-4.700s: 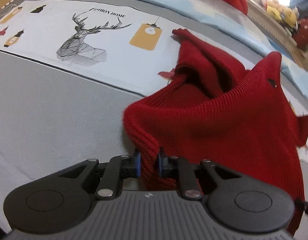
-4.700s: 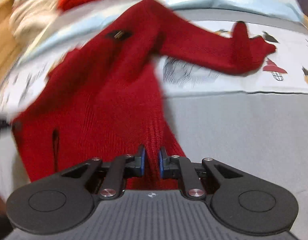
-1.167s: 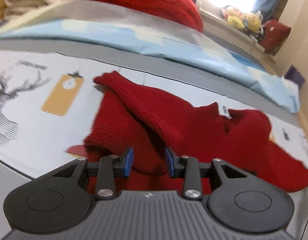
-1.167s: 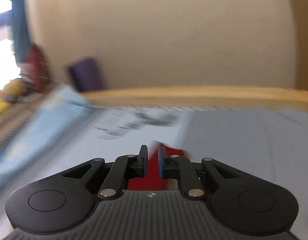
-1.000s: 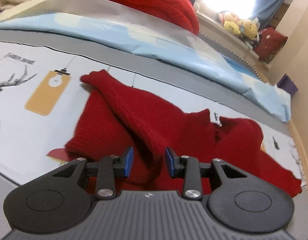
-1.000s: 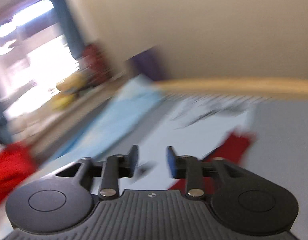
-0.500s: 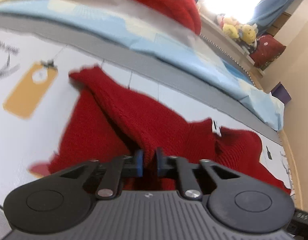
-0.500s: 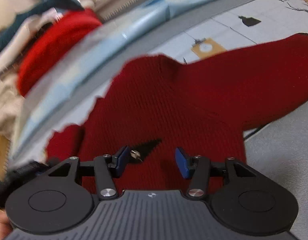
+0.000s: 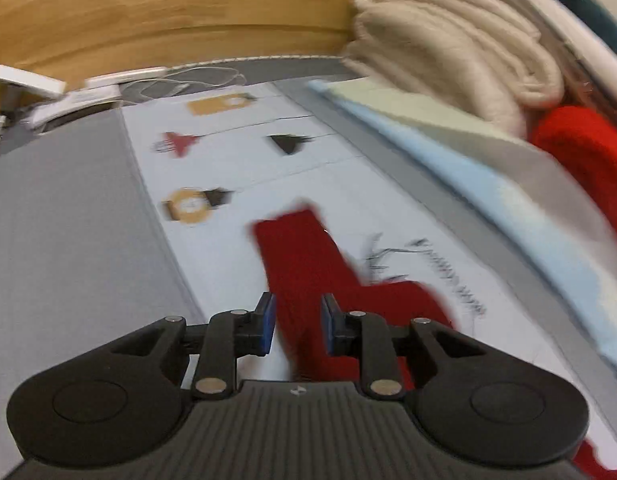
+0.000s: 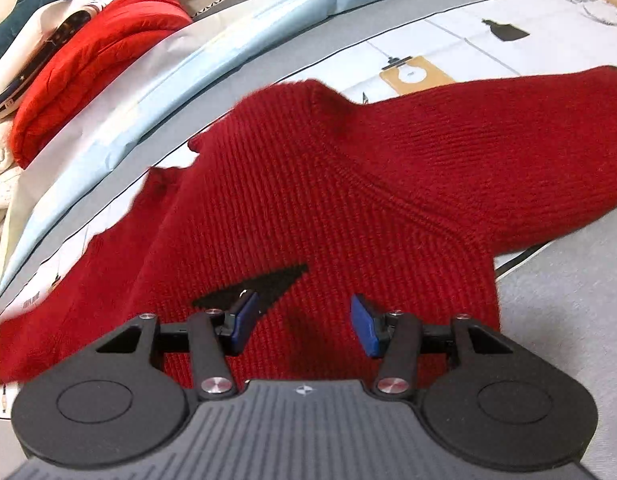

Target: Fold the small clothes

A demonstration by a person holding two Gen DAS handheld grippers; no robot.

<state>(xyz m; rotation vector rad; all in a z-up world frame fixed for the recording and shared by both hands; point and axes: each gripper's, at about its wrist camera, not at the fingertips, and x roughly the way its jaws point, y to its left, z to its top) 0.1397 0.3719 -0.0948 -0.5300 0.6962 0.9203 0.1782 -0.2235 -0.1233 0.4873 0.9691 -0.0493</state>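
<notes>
A dark red knitted sweater (image 10: pixel 348 184) lies spread on the white printed sheet (image 9: pixel 236 160) of a bed. In the left wrist view one sleeve (image 9: pixel 296 252) stretches flat away from my left gripper (image 9: pixel 297 312). Its jaws are opening; the sleeve's near end lies between the blue pads (image 9: pixel 268 320), which do not press on it. My right gripper (image 10: pixel 304 316) hovers open and wide over the sweater's body, close to a black triangular patch (image 10: pixel 264 284). Nothing is pinched between its pads. The other sleeve (image 10: pixel 528 128) runs off to the right.
A grey cover (image 9: pixel 68 240) flanks the printed sheet. A light blue sheet (image 9: pixel 488 184) borders the far side. Behind it are a folded cream blanket (image 9: pixel 448 40) and a folded red garment (image 10: pixel 92 60). A wooden board (image 9: pixel 168 12) and white cables (image 9: pixel 180 80) stand at the bed's end.
My left gripper shut on the sleeve, swung left pulling it out flat, and its jaws have parted again. My right gripper dropped from facing the wall to over the sweater's body, jaws wider.
</notes>
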